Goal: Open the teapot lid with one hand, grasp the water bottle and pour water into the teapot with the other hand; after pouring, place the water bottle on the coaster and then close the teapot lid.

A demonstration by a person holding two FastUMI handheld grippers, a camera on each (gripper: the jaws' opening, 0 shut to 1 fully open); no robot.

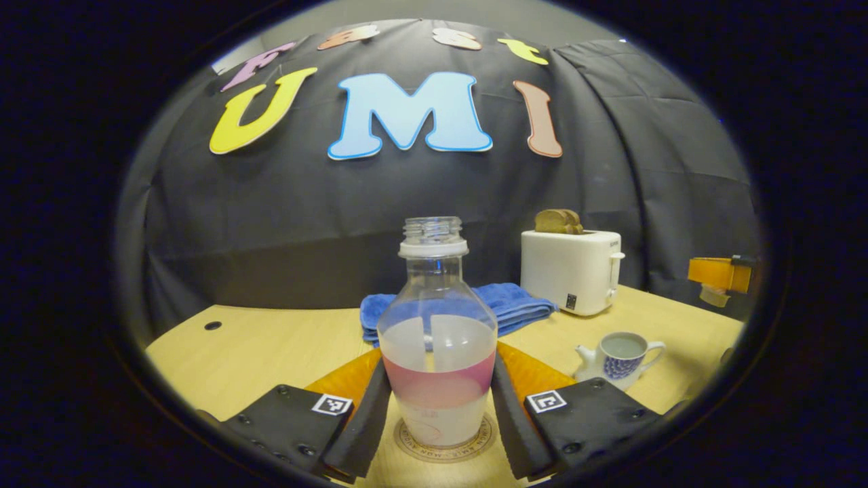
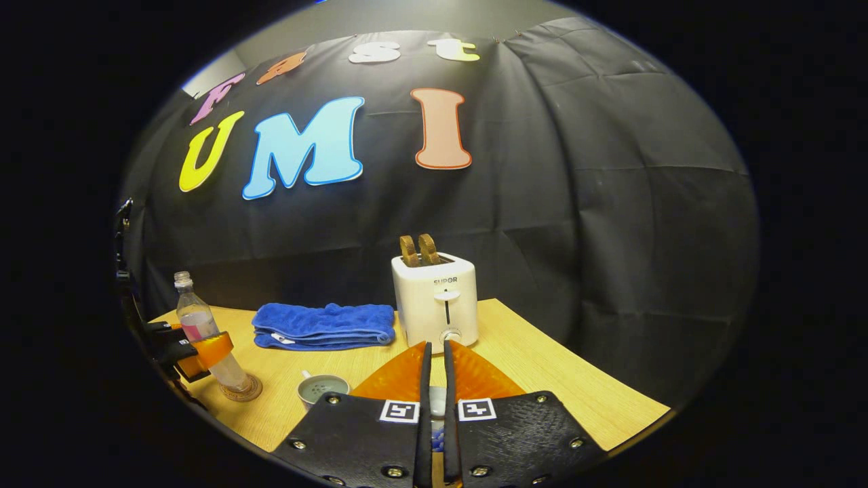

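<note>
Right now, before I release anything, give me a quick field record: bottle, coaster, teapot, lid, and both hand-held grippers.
bottle: water bottle upright, uncapped, part full, standing on the coaster
left hand-held gripper: a finger on each side of the bottle's lower body; contact appears close, firm press not certain
teapot: open, lid off, liquid visible inside, on the table right of the bottle
lid: a small object sits between the right hand-held gripper's nearly closed fingers, likely the lid, mostly hidden
behind: blue towel, toaster with bread
</note>
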